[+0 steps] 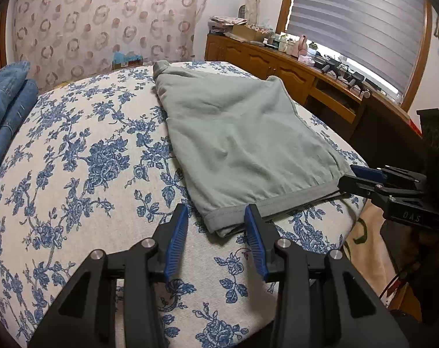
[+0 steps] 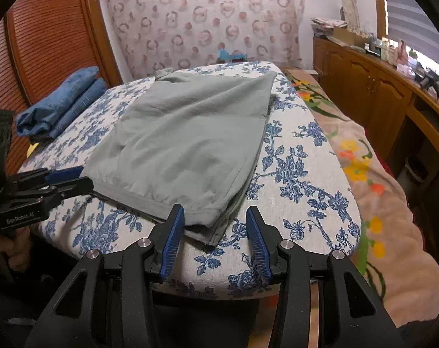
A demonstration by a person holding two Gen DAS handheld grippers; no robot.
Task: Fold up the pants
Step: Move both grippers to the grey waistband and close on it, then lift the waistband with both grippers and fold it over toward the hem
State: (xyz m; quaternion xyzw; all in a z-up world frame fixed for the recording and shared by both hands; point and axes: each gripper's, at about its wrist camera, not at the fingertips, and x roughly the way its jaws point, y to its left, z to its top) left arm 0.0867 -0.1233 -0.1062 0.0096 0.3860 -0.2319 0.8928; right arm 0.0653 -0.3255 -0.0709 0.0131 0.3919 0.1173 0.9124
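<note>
Grey-green pants (image 1: pixel 242 142) lie folded flat on a blue-flowered cushioned table (image 1: pixel 83 159), waistband toward me. My left gripper (image 1: pixel 216 226) is open, its blue pads either side of the near left waistband corner. My right gripper (image 2: pixel 215 226) is open at the near right corner of the pants (image 2: pixel 187 142). The right gripper also shows in the left wrist view (image 1: pixel 361 179) at the waistband's right end, and the left gripper shows in the right wrist view (image 2: pixel 71 178) at its left end. Neither holds cloth.
Folded blue jeans (image 2: pixel 60 101) lie at the table's far left. A patterned board (image 2: pixel 202 20) stands behind. A wooden sideboard (image 1: pixel 291 66) with clutter runs along the right under a window. A flowered blanket (image 2: pixel 373 179) lies right of the table (image 2: pixel 306 174).
</note>
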